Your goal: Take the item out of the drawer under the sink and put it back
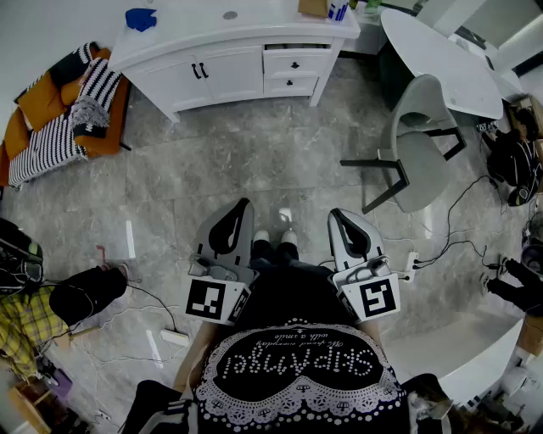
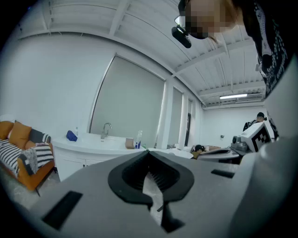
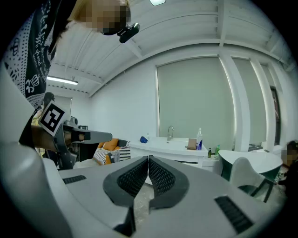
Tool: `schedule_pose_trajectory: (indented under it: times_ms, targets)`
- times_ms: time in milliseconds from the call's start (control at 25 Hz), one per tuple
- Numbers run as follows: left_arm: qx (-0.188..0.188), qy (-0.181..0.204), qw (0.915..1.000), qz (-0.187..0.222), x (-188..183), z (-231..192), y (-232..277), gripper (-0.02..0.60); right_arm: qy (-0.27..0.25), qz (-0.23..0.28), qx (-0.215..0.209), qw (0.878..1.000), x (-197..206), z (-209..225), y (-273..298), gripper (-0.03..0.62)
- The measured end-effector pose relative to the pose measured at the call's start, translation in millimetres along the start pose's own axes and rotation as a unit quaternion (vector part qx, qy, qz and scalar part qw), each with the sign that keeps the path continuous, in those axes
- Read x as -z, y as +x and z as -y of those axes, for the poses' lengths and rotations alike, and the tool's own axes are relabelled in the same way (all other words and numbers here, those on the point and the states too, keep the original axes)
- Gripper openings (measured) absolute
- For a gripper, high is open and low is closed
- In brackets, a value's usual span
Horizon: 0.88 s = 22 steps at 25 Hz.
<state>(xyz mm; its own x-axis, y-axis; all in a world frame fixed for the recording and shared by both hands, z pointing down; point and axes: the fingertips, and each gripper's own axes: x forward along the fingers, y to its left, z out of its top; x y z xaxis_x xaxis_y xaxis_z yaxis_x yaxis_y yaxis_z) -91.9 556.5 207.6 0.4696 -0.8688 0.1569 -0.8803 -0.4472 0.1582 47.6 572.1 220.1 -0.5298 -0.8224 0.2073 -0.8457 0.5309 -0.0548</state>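
Both closed and empty, left gripper (image 1: 243, 206) and right gripper (image 1: 336, 215) well short of the vanity drawers (image 1: 292, 73) straight ahead; item unseen, presumably inside. Walk closer, then part one gripper's jaws squarely around a drawer knob (image 1: 294, 63).

Open marble floor (image 1: 254, 174) runs to the sink cabinet (image 1: 225, 76); grey chair (image 1: 422, 148) stands at right, sofa (image 1: 55, 127) at left

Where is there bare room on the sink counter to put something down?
The counter is bare along its front, between the blue cloth at the left end and the cardboard box and bottle crowding the right end.
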Motion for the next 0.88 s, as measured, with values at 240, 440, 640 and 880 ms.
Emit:
schedule_pose_trajectory:
  times_ms: [240, 440, 640, 880]
  targets:
    - [-0.006, 0.008, 0.9999, -0.006, 1.4, 8.1, 3.1, 0.005, 0.002, 0.005, -0.005, 1.0, 0.2, 8.7, -5.8, 0.02]
    - [-0.011, 0.01, 0.9999, 0.003, 0.9, 19.7, 10.0, 0.005, 0.008, 0.034, -0.013, 0.999, -6.9, 19.7, -15.1, 0.021]
    - [-0.002, 0.025, 0.9996, 0.012, 1.7, 42.5, 20.1, 0.005, -0.068, 0.066, -0.037, 0.995, -19.9, 22.8, -27.3, 0.023]
    - [0.02, 0.018, 0.9988, 0.041, -13.7, 65.2, 38.5, 0.005, -0.129, 0.062, -0.07, 0.987, -28.8, 32.4, -24.1, 0.023]
